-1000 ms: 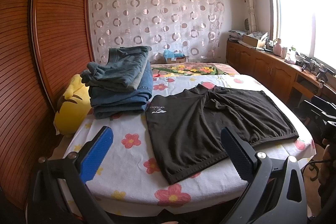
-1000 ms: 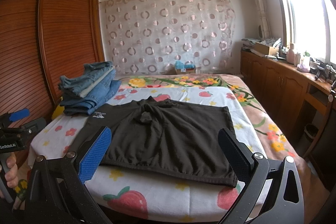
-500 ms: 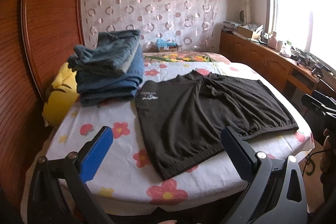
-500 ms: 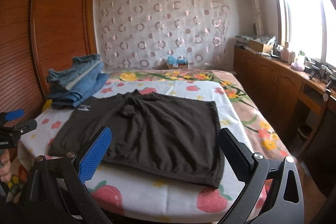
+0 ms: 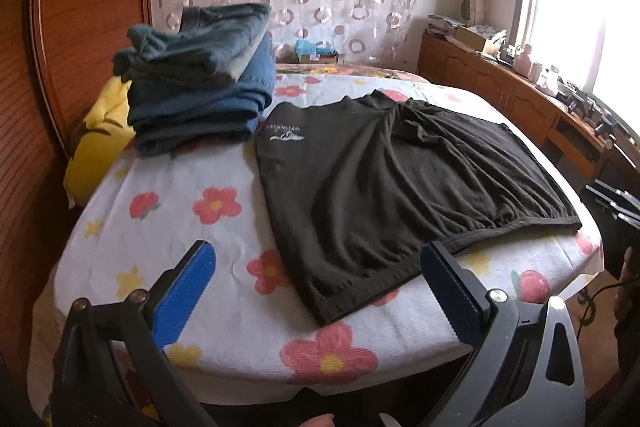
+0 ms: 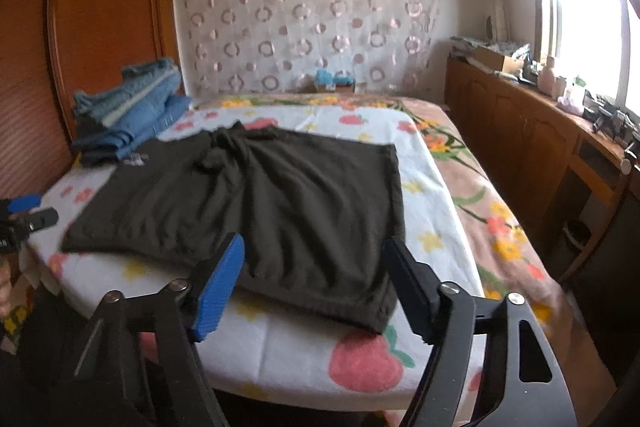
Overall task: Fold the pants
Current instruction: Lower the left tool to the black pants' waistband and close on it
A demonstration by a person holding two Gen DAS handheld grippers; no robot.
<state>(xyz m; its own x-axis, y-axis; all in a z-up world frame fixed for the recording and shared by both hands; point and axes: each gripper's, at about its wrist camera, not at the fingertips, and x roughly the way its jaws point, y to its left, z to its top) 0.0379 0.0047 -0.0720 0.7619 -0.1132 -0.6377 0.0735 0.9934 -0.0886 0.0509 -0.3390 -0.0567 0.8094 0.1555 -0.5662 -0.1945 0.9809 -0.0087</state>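
Note:
Black shorts (image 5: pixel 384 179) lie spread flat on the flowered bed sheet (image 5: pixel 168 227), waistband toward me; they also show in the right wrist view (image 6: pixel 280 203). My left gripper (image 5: pixel 320 287) is open and empty, just short of the waistband's near left corner. My right gripper (image 6: pixel 316 275) is open and empty, low over the waistband's near right part. The left gripper shows at the left edge of the right wrist view (image 6: pixel 24 215).
A stack of folded jeans (image 5: pixel 200 79) sits at the bed's back left, beside a yellow pillow (image 5: pixel 100 139). A wooden wardrobe (image 5: pixel 80 27) stands left. A wooden cabinet (image 6: pixel 540 131) with clutter runs along the right under the window.
Both grippers have moved forward and down toward the near edge of the shorts. The right gripper's jaws have narrowed somewhat. The shorts have not moved.

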